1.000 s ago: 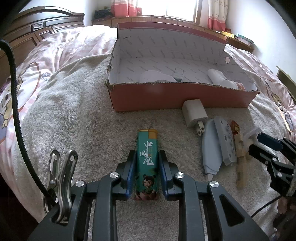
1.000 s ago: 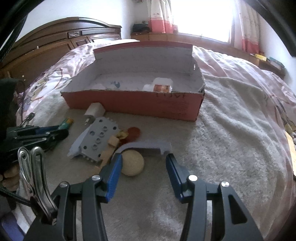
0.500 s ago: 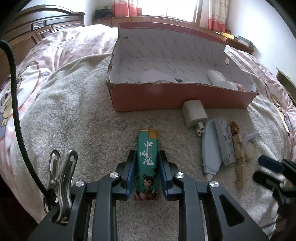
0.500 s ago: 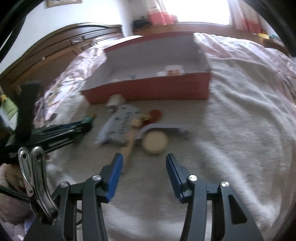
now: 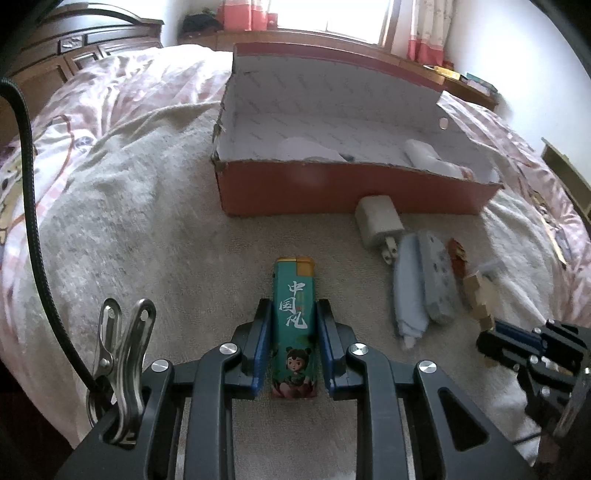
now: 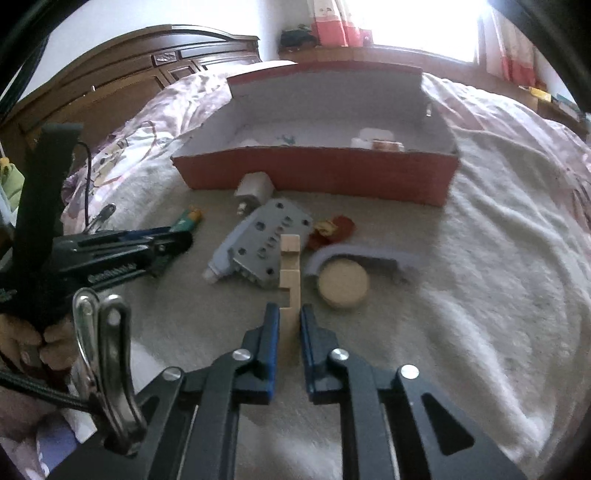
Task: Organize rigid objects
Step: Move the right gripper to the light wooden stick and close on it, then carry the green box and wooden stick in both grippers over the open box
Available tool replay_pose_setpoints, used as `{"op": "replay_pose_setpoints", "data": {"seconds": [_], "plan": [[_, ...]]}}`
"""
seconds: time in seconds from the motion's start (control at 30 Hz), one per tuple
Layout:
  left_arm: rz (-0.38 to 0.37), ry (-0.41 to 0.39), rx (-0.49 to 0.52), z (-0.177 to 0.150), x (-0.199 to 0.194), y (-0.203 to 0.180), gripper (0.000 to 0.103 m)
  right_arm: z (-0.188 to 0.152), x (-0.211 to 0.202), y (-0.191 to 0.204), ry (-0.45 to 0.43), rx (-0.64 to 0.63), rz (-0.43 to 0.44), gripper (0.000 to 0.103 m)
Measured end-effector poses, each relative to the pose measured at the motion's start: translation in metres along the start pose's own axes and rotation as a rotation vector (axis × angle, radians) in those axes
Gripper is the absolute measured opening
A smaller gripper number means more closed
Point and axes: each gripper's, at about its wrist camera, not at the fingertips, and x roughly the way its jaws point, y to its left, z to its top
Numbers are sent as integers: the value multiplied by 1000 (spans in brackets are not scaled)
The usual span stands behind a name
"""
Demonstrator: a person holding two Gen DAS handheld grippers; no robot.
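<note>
Domestic bedroom. A bed with a pink patterned quilt (image 5: 122,96) and a cream towel-like blanket (image 6: 498,229) fills the view; a carved dark-wood headboard (image 6: 147,62) stands at 10 o'clock, and a curtained window (image 5: 332,14) above a wooden sill lies at 12 o'clock.

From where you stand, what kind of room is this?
Most likely a bedroom. The work happens on a bed with a pink patterned quilt, a carved dark wooden headboard stands behind it, and a curtained window lets in daylight.

teal lighter (image 5: 294,317), white characters "中国风"
</note>
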Motion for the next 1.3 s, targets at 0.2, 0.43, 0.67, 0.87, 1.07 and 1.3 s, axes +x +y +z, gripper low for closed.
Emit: {"op": "replay_pose_setpoints", "data": {"seconds": [0.2,0.43,0.67,0.87,1.07,1.3], "plan": [[-4,3,17,-4,0,-1,24,-8,3,-11,32,30,-9,12],[16,-9,42,-5,2,-6,24,-7,12,-14,11,65,11,13],[31,-8,38,-6,1,-7,24,-9,11,-12,-8,72,3,13],[20,1,15,-8,-6,-5,24,-11,4,-13,-17,94,34,12],[8,-19,17,-8,-19,-10,24,-9,-9,-3,-55,63,52,12],[-7,-56,21,-3,-35,-13,24,-2,-26,3,-99,54,74,12]]}}
